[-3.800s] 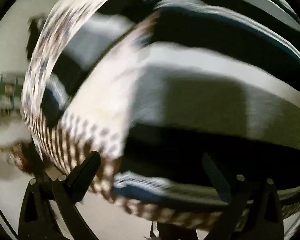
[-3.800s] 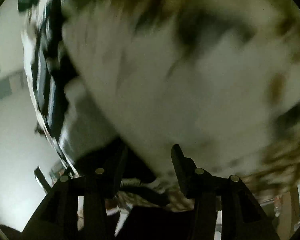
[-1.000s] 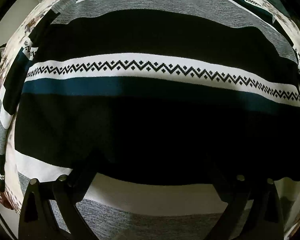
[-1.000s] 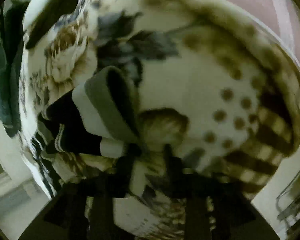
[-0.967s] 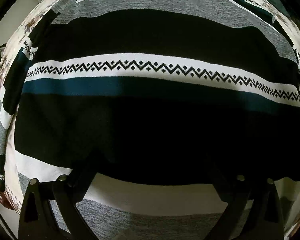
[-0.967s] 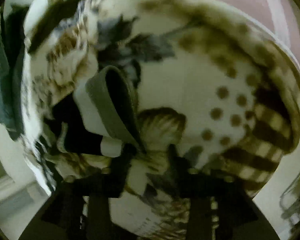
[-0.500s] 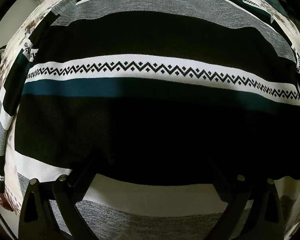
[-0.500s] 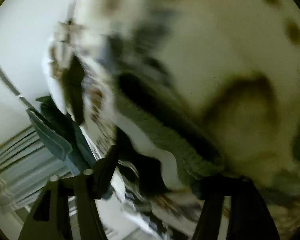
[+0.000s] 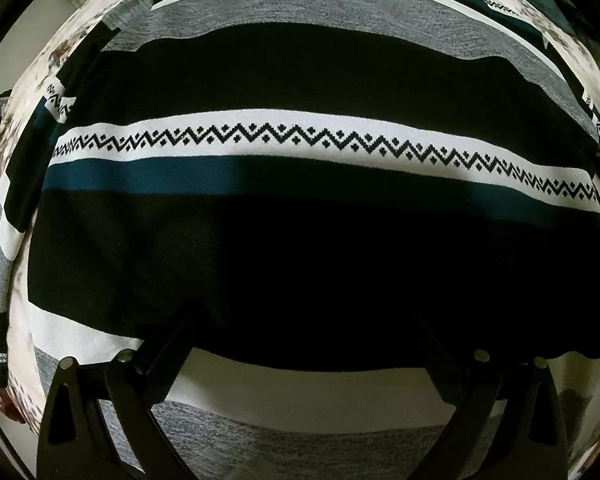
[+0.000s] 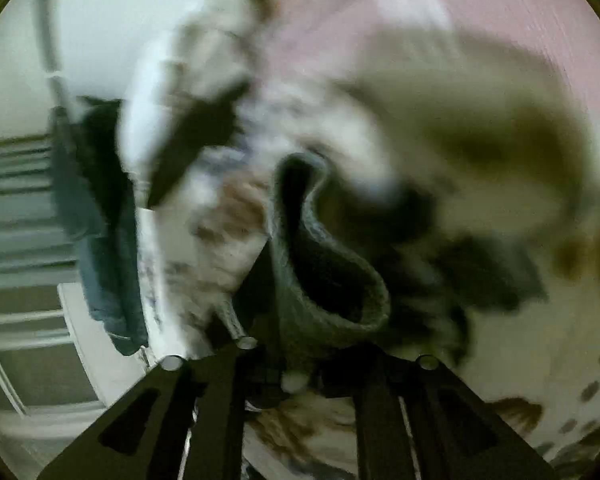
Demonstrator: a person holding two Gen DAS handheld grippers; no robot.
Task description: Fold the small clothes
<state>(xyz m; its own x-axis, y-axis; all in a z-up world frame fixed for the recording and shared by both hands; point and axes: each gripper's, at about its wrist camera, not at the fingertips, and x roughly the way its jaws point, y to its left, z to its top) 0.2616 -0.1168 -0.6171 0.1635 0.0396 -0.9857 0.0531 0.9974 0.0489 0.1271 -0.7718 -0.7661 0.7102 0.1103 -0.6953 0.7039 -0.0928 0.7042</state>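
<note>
Black, grey, white and teal striped sweater (image 9: 300,152) lies flat on a floral bedspread (image 9: 24,120), filling the left wrist view. Left gripper (image 9: 304,320) points down over it, fingers spread wide, holding nothing. Right gripper (image 10: 296,364) fingers pinched on a grey sweater edge (image 10: 324,276); picture blurred.

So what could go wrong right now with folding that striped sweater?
The right gripper pinches only a narrow grey edge of the striped sweater, so the fabric might slip out mid-fold. The left gripper stands wide open over the black band, pinning nothing, so the whole garment could drag across the floral bedspread and bunch instead of creasing cleanly.
</note>
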